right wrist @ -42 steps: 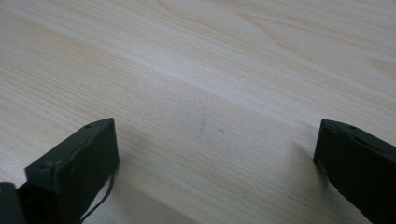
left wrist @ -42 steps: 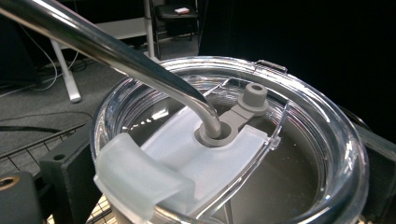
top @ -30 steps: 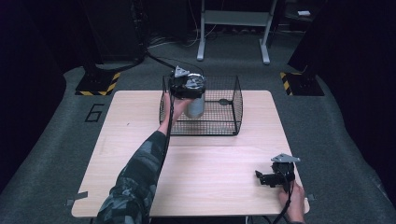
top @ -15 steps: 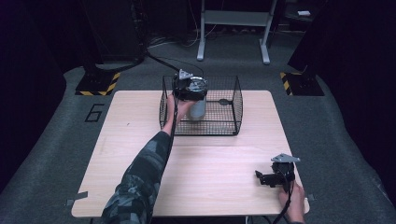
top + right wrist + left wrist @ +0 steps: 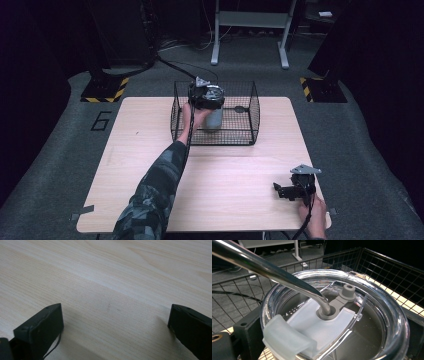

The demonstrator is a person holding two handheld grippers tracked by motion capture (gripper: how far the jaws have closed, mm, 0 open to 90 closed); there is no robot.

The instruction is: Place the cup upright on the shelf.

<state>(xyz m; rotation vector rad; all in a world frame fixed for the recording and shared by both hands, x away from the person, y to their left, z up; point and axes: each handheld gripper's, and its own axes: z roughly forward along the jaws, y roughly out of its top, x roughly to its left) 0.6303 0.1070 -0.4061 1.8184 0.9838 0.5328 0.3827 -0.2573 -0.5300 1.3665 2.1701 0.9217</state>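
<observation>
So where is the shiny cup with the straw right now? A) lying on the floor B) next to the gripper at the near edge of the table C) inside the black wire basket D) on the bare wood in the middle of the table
C: the high view shows the cup, held by the left gripper, within the wire basket, and its mesh walls ring the clear lid.

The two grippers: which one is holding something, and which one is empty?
The left gripper holds a grey tumbler with a clear lid and metal straw inside the wire basket. The right gripper rests near the table's near right corner, jaws open, empty.
</observation>
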